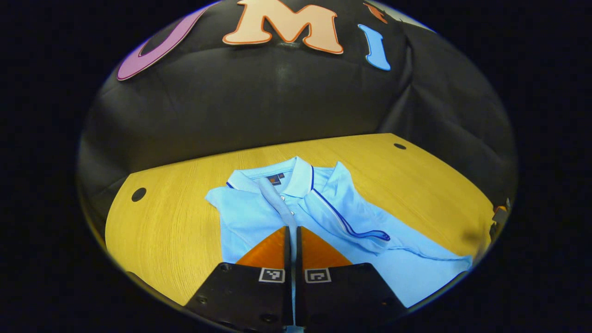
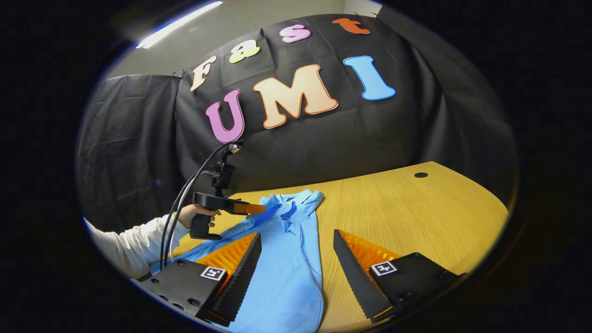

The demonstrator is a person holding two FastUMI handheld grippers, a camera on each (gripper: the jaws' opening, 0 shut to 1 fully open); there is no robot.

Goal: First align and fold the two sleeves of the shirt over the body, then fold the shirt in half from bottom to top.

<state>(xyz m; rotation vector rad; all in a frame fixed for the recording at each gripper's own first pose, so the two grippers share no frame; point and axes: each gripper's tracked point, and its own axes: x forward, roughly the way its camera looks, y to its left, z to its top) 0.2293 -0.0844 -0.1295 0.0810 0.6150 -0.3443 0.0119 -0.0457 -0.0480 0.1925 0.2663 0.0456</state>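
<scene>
A light blue polo shirt (image 1: 259, 217) lies collar-away on the wooden table (image 1: 175, 217). One sleeve with a dark blue trimmed cuff (image 1: 365, 233) lies folded over the body. My left gripper (image 1: 292, 230) is shut, with a thin strip of blue cloth showing between its fingers, near the placket below the collar. In the right gripper view this left gripper (image 2: 259, 208) is held by a hand (image 2: 194, 215) just above the shirt (image 2: 291, 268) near the collar, cloth rising toward it. My right gripper (image 2: 296, 240) stands open over the shirt's lower body and its edge.
The table (image 2: 416, 217) stretches bare to the right of the shirt, with a round cable hole (image 2: 421, 175) far right and another hole (image 1: 138, 194) at the left. Black cloth walls close the back. A white sleeve (image 2: 129, 247) and cables reach in from the left.
</scene>
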